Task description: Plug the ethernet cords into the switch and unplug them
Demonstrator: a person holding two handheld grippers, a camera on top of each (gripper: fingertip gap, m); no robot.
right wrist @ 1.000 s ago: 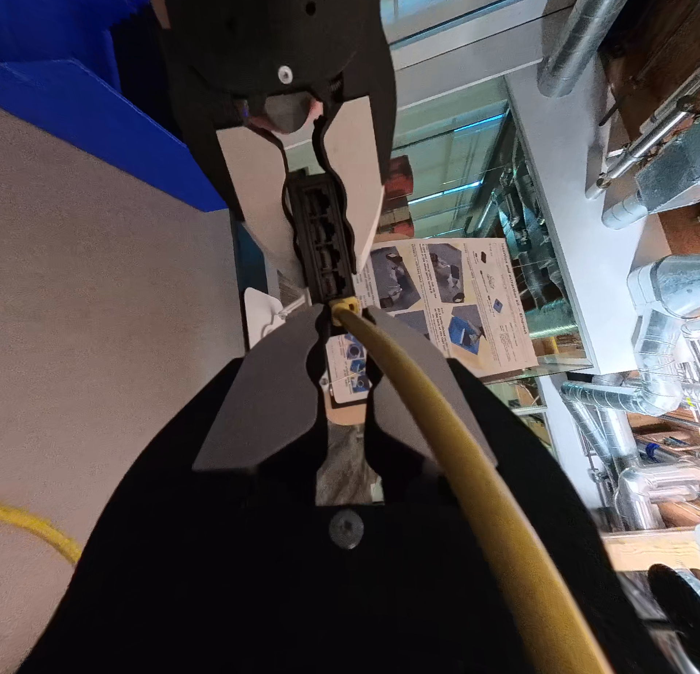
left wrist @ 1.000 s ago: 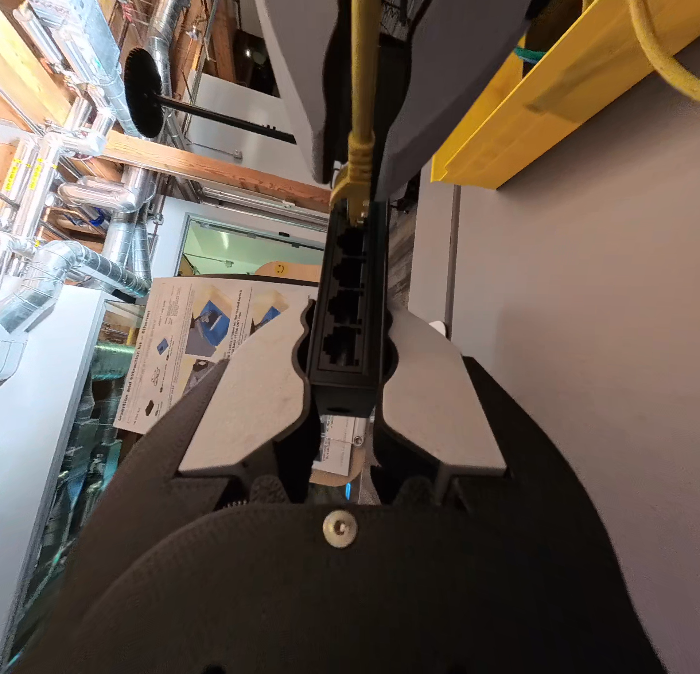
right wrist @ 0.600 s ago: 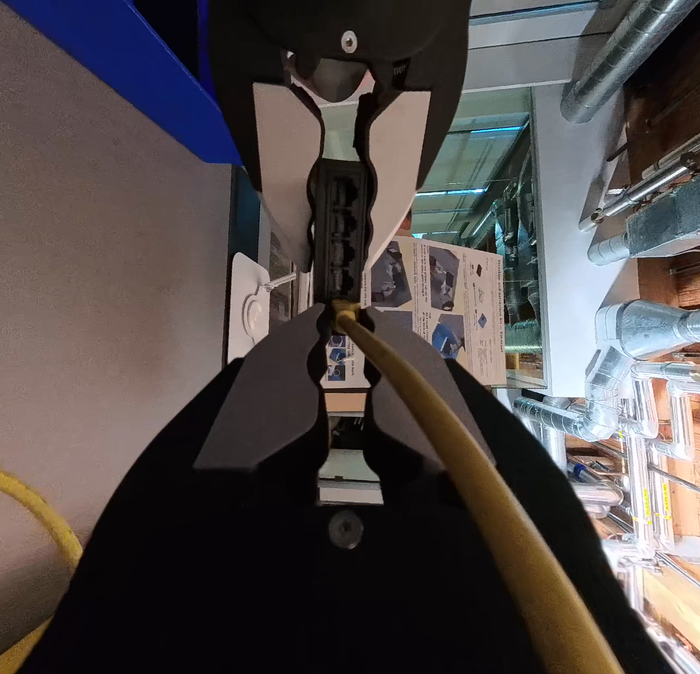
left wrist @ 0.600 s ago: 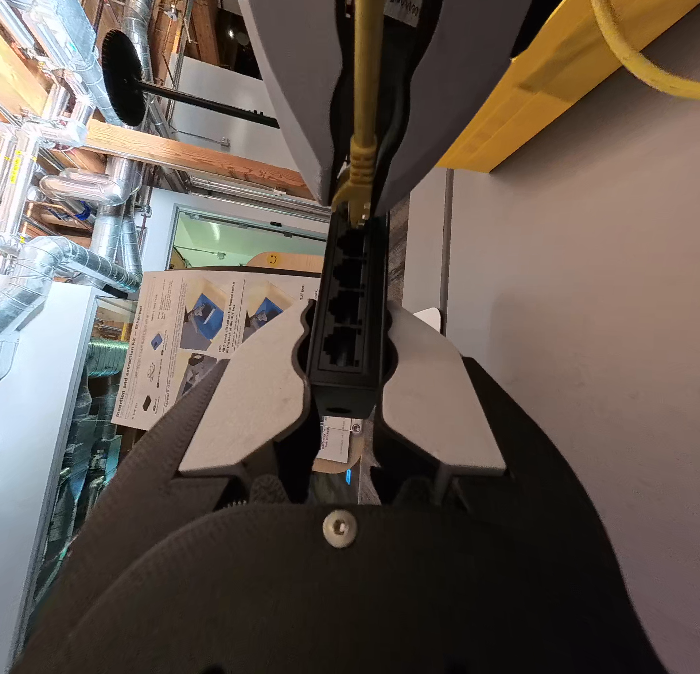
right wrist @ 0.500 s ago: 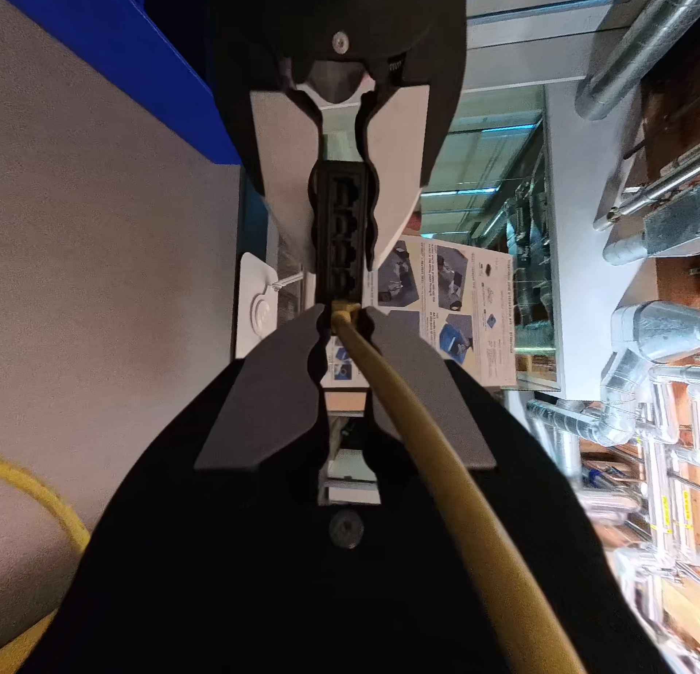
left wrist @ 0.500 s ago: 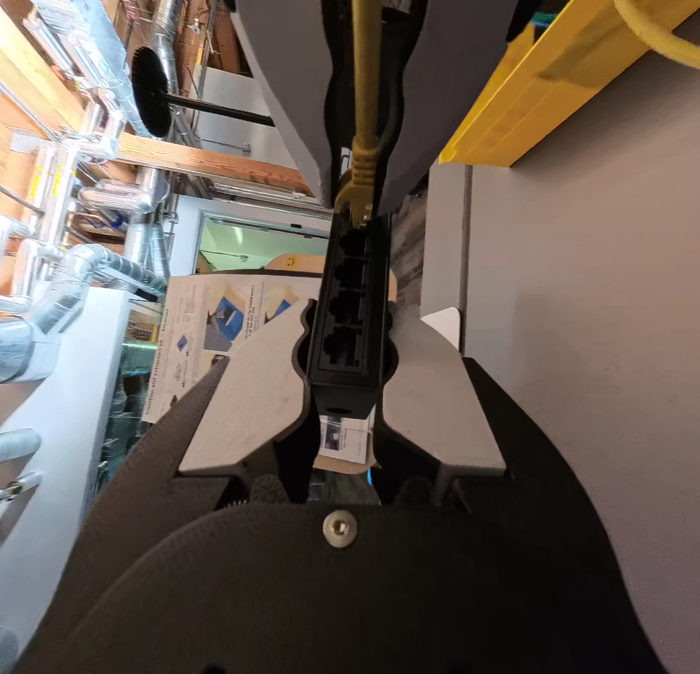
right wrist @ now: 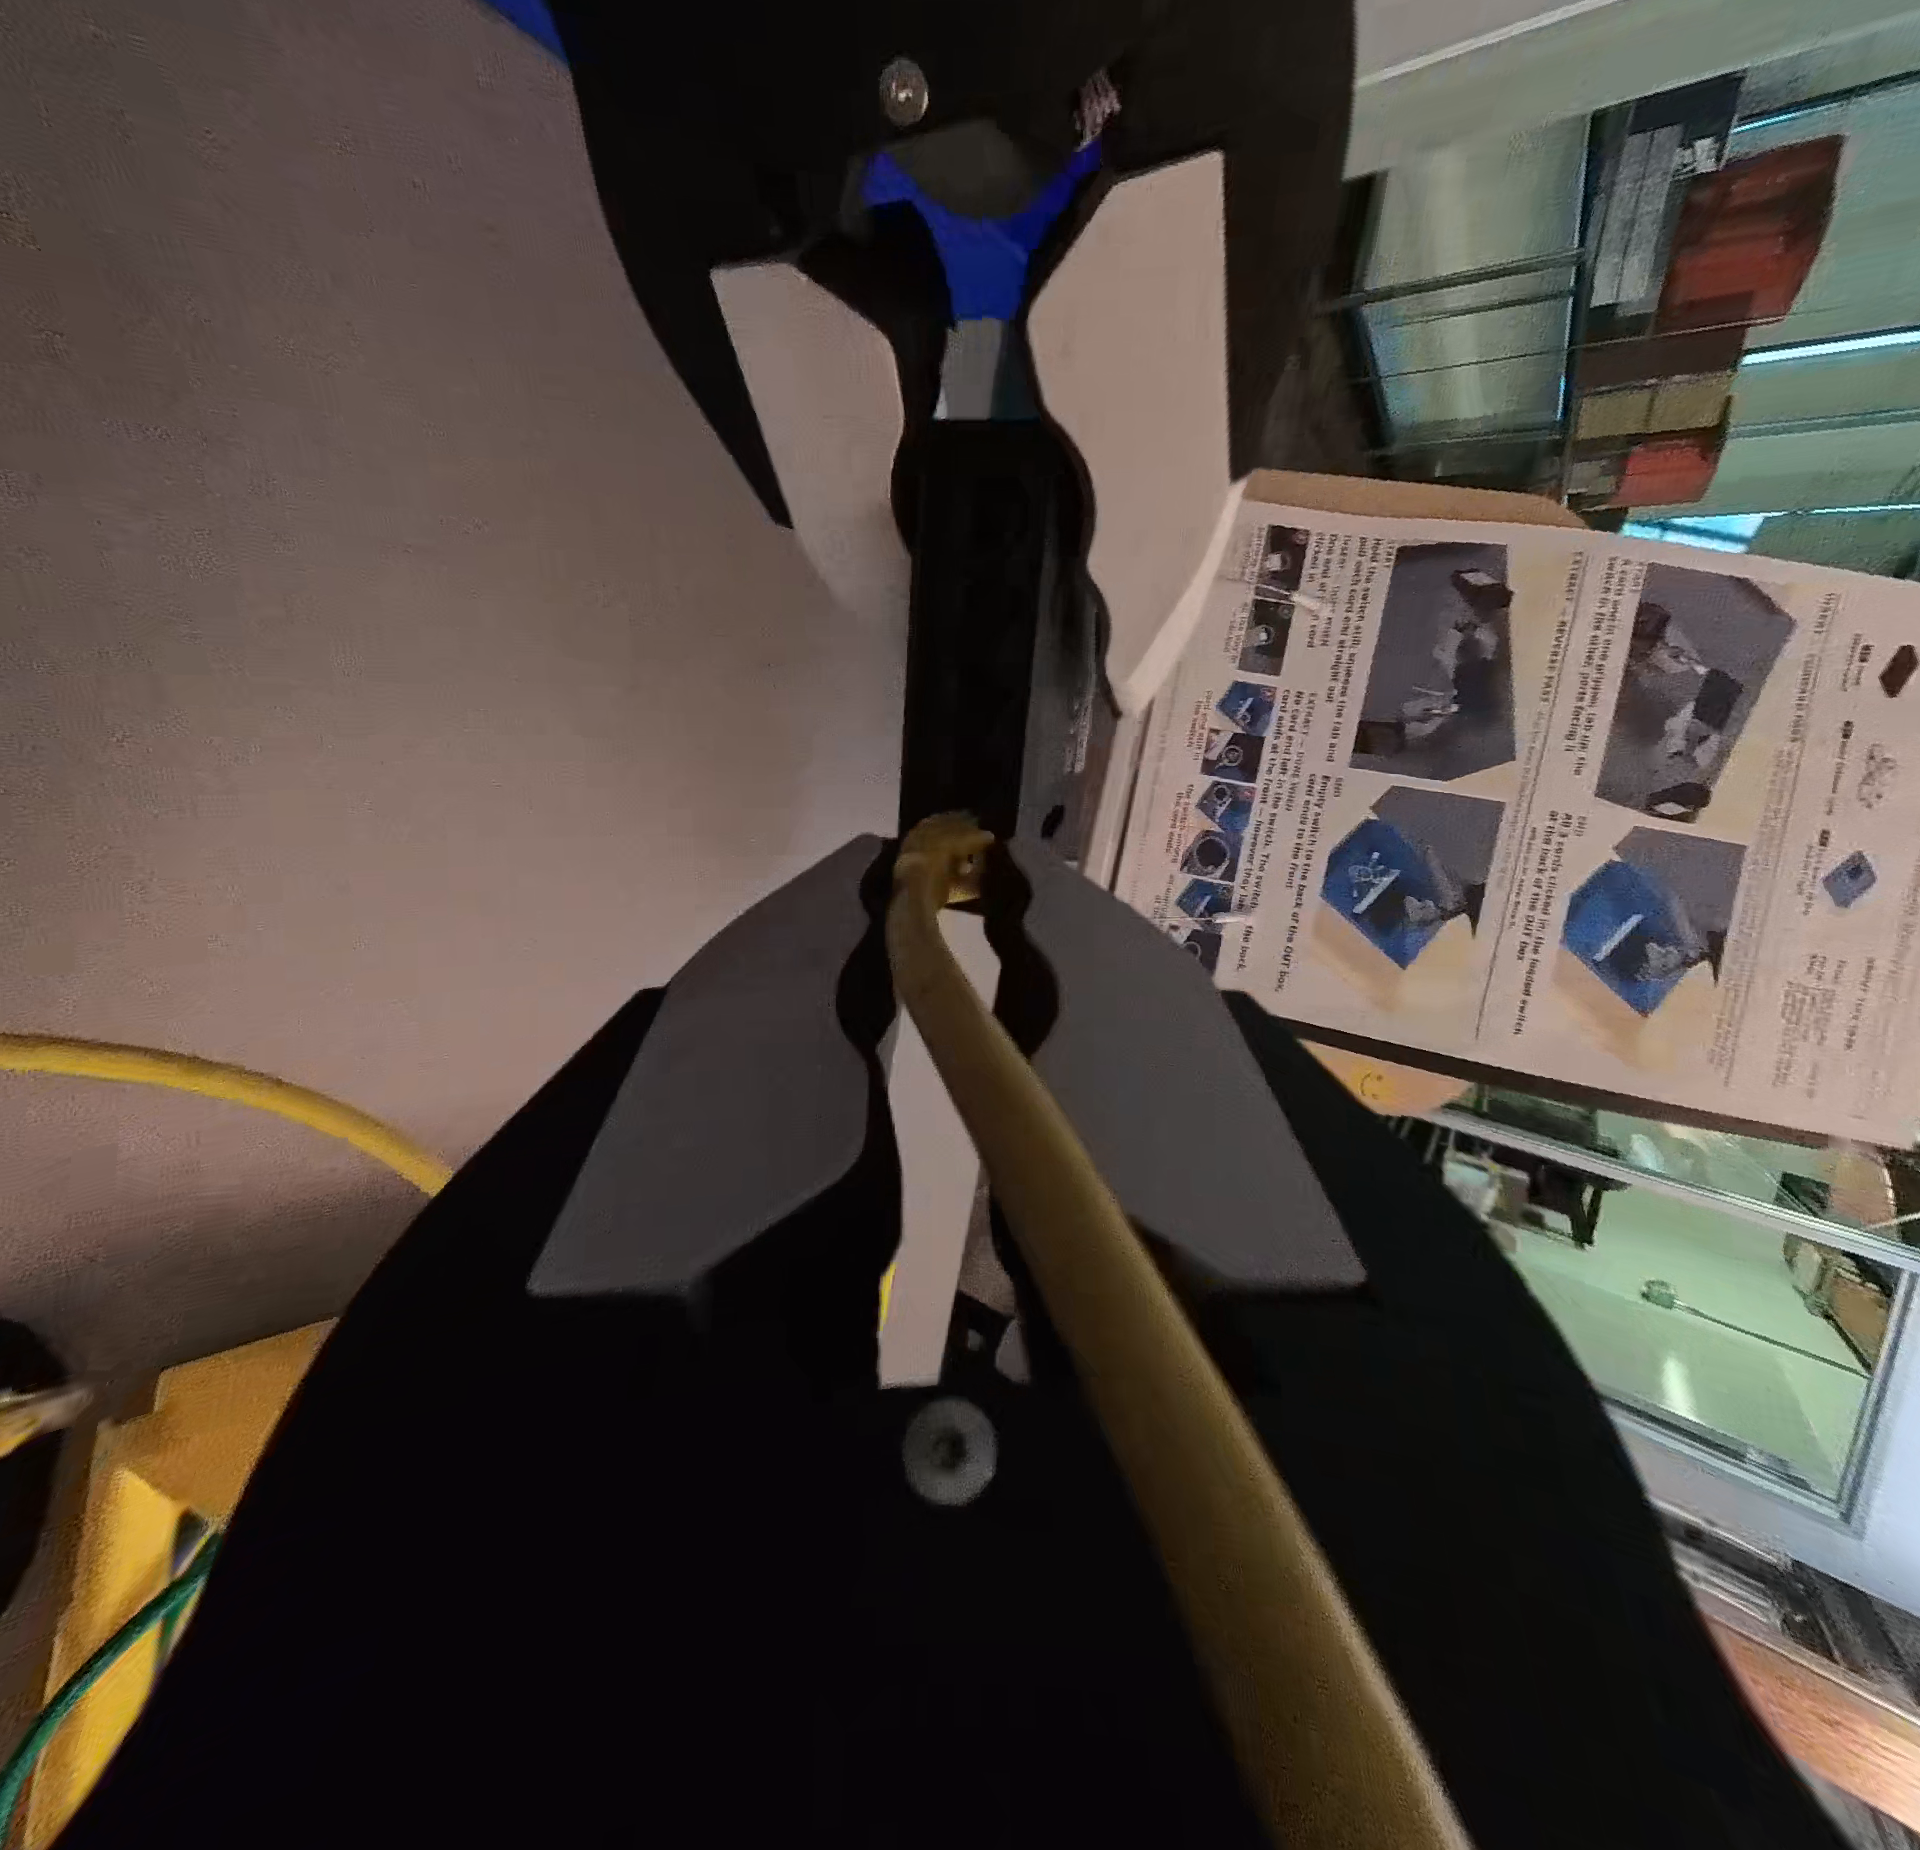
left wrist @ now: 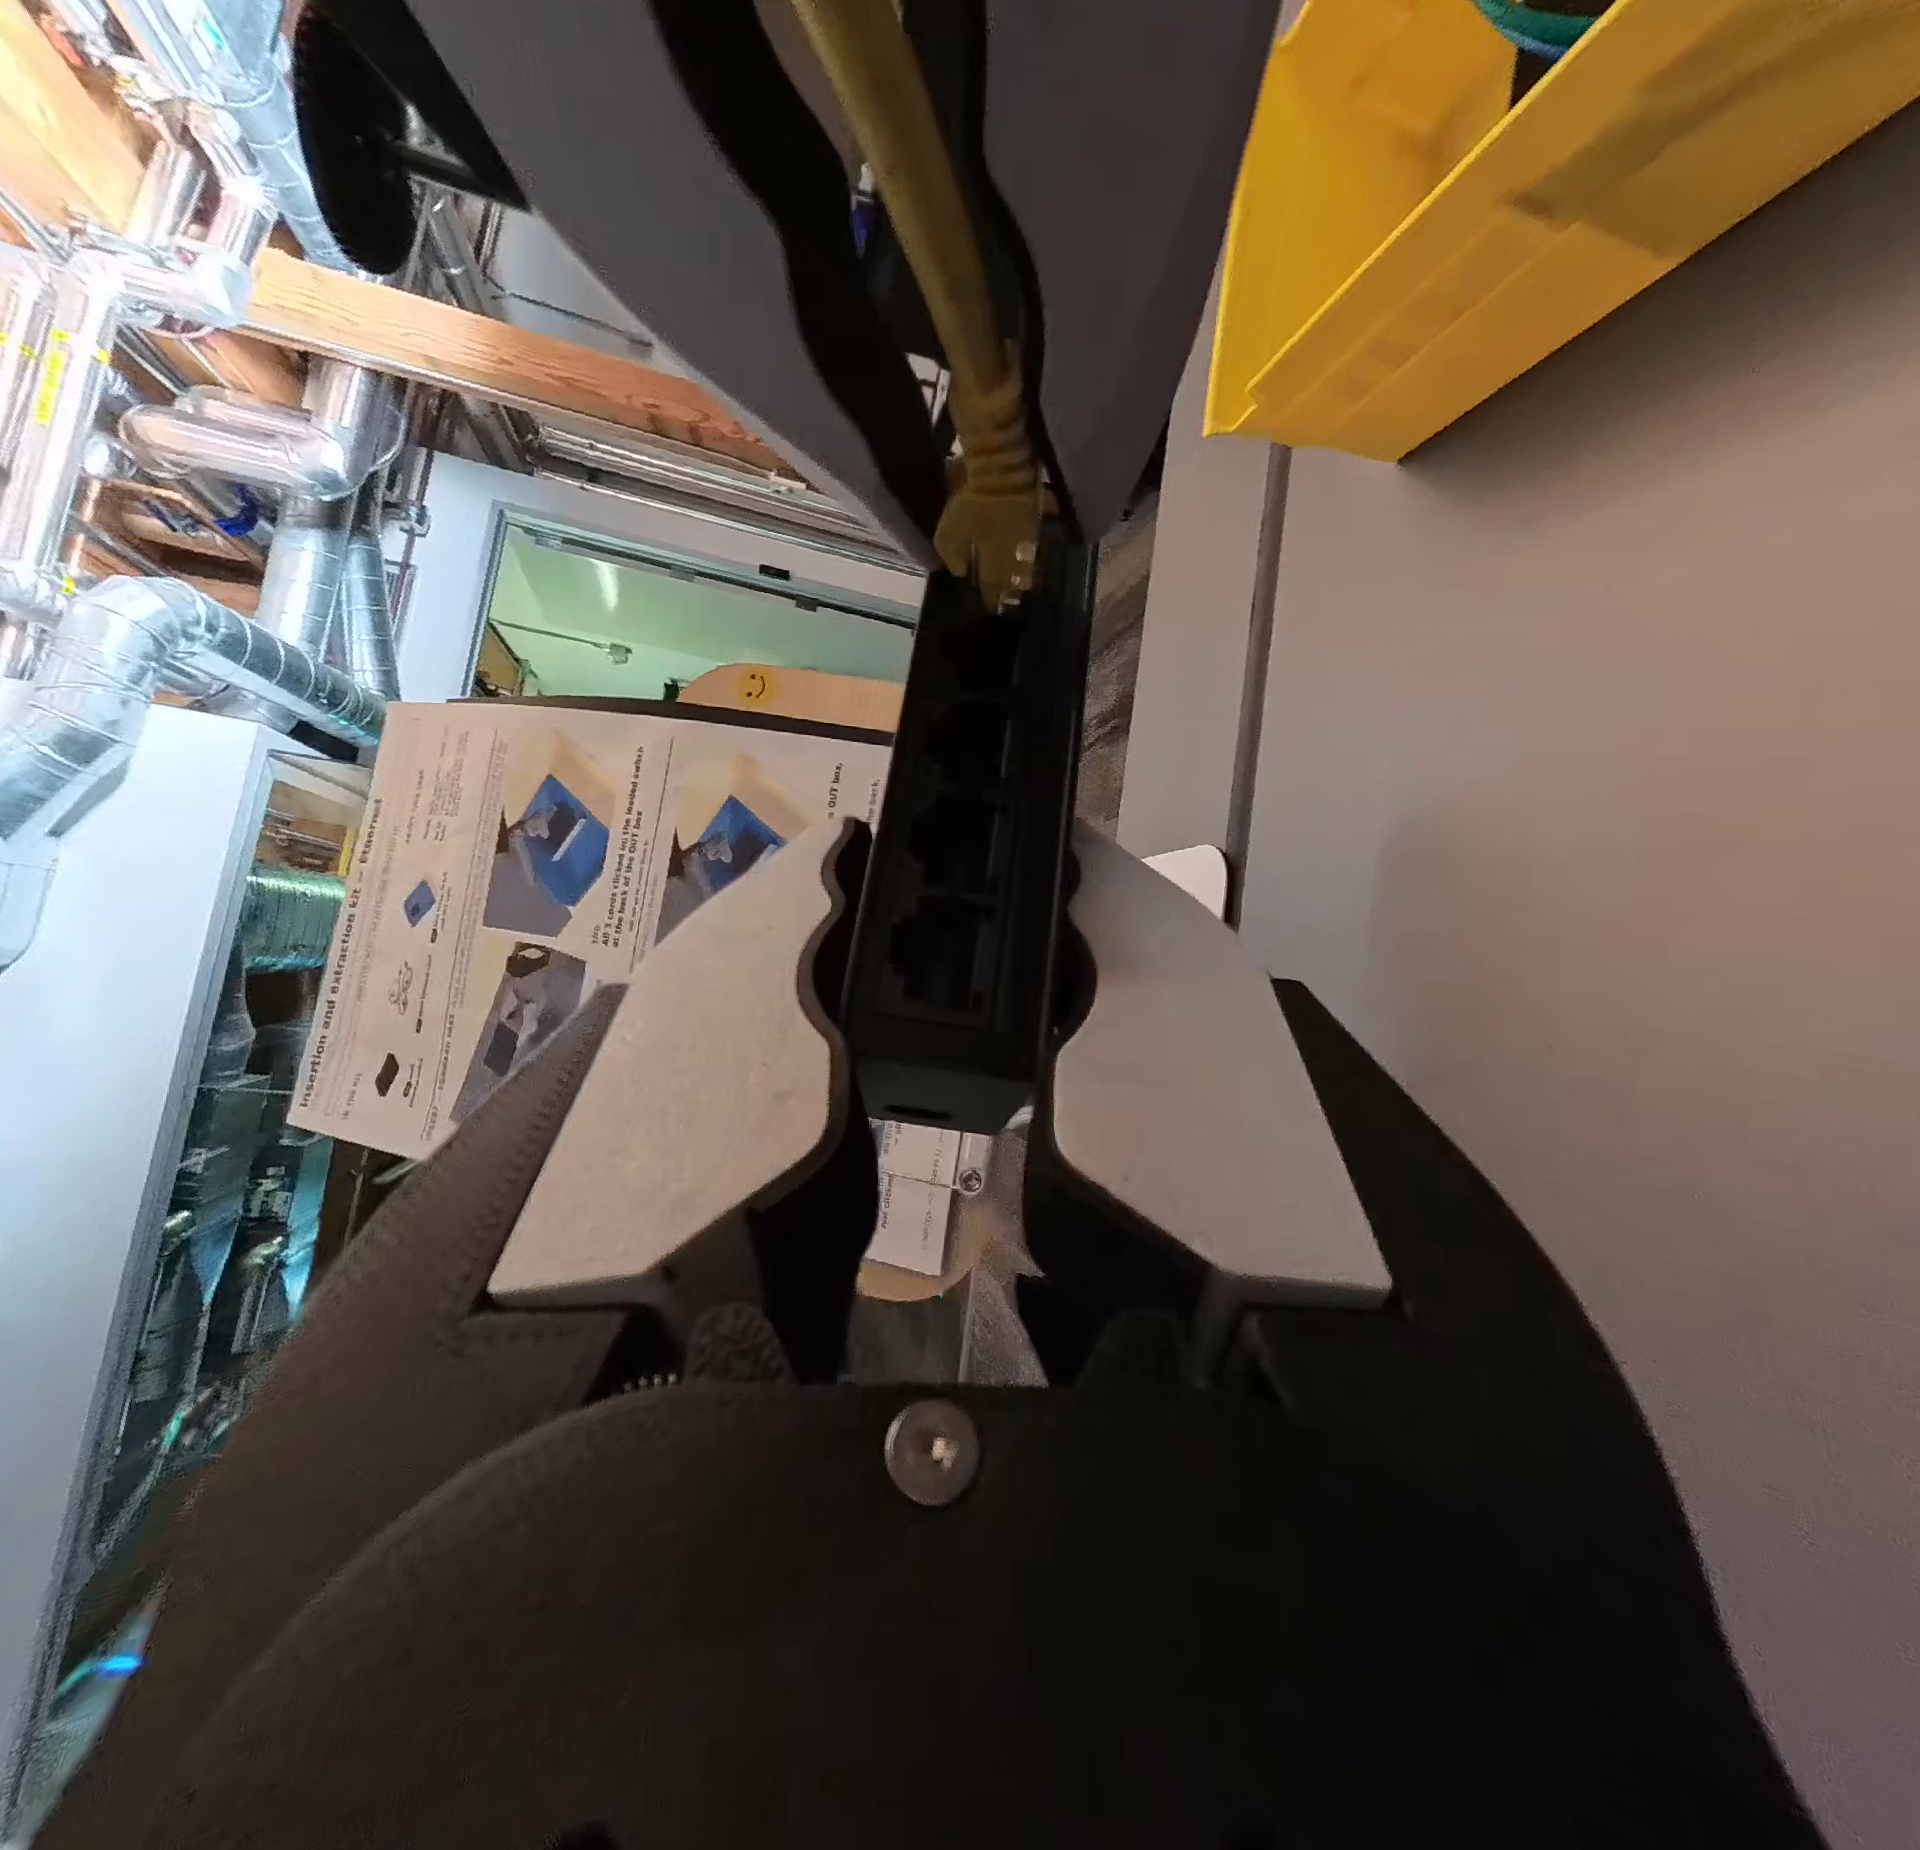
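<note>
The left gripper (left wrist: 951, 953) squeezes the black switch (left wrist: 966, 865) up in the air, its long side pointing straight at the right gripper (right wrist: 940, 891), which pinches the yellow cord (right wrist: 1091, 1229) plug at the far end port.

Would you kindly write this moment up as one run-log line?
left gripper: shut on switch | right gripper: shut on yellow cord | plug: at end port, seating unclear | other ports: empty
</note>
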